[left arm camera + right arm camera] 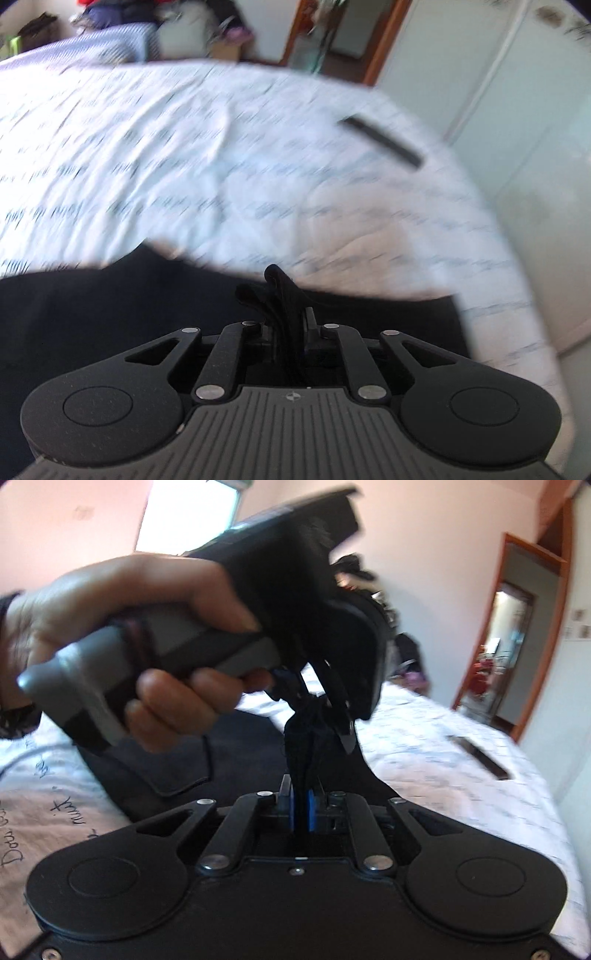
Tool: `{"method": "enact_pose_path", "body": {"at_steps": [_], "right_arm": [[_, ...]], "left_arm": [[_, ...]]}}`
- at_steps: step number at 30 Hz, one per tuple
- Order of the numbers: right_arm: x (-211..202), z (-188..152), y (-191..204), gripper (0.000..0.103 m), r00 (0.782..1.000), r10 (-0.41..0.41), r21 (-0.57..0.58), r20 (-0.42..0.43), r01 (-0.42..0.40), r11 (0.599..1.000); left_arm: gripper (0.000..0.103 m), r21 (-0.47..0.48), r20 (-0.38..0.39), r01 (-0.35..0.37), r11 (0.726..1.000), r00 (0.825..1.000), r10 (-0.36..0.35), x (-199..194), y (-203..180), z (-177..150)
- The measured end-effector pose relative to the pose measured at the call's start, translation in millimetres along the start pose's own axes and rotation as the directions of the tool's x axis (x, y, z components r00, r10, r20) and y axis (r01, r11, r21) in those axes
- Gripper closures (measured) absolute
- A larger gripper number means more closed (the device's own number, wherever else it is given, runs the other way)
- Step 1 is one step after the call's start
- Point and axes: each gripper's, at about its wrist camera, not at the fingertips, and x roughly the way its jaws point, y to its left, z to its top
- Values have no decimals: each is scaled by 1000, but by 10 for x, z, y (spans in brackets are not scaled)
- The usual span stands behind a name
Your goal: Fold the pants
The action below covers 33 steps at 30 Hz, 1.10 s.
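Pants point(110, 302), dark and limp, lie spread across the bed point(147, 155) below me, with one bunched edge pulled up off the sheet. On the left, my left claw point(286, 314) is clamped down on that edge, a thick wad of black cloth poking up between its closed fingers. Further right on the sheet, a thin dark strip point(382, 142) lies well apart from the cloth; too blurred to name. Over on the right, my right claw point(300, 786) pinches the same garment, blue pads point(311, 812) squeezed against a gathered fold that rises straight toward the other tool. My left hand point(147, 635) shows there, wrapped round its handle, the two claws close together. I judge this as mid-fold: both held corners are up and travelling. Next I need to carry them together across the cloth, keep the edge taut and level, then lower it square onto the far layer before letting go.
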Motion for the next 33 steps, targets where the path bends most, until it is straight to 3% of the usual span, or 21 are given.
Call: {"method": "enact_pose_path", "body": {"at_steps": [2, 4, 6, 8, 10, 11, 13, 15, 18, 21, 23, 26, 29, 33], "right_arm": [[165, -14, 83, 95, 999, 18, -31, -36, -19, 999], [245, -29, 94, 93, 994, 69, -31, -85, -72, 997], [144, -51, 38, 75, 989, 118, -32, -92, -121, 992], [-98, -63, -146, 75, 984, 165, 2, -61, -165, 986], [-329, -85, -470, 75, 991, 135, 63, -22, -133, 989], [-402, -103, -648, 75, 995, 99, 98, -17, -96, 991], [-471, -214, -992, 75, 999, -14, 164, -47, 22, 986], [-415, -380, -1210, 74, 986, -97, 203, -138, 123, 971], [-381, -581, -1292, 74, 966, -83, 234, -244, 142, 962], [-664, -741, -1146, 74, 966, -86, 190, -243, 134, 973], [-863, -639, -1079, 71, 971, -77, 223, -225, 129, 966], [-1186, -639, -918, 59, 991, -64, 294, -120, 97, 951], [-890, -469, -1037, 59, 996, -72, 269, -53, 84, 960], [-93, -421, -1251, 60, 987, -74, 251, -141, 108, 962]], "left_arm": [[84, -17, -36, -37, 999, 999, 37, 145, 197, -74], [69, 12, 1, -56, 998, 998, 56, 90, 278, -119], [53, 46, 52, -135, 990, 990, 132, -62, 276, -104], [51, 67, 169, -233, 970, 961, 219, -294, 260, -100], [34, 69, 261, -299, 952, 926, 272, -530, 262, -107], [28, 66, 286, -302, 951, 919, 272, -630, 247, -118], [21, 77, 289, -251, 965, 932, 219, -743, 189, -156], [21, 113, 237, -169, 979, 962, 138, -722, 65, -217], [21, 172, 145, -104, 980, 986, 79, -476, -126, -387], [26, 226, 86, -181, 957, 982, 166, -95, -206, -565], [26, 204, 115, -185, 961, 980, 164, -110, -158, -669], [24, 199, 160, -173, 965, 977, 142, -280, -199, -718], [17, 202, 199, -220, 954, 963, 180, -280, -286, -731], [15, 190, 171, -257, 948, 959, 225, -71, -331, -748]]}}
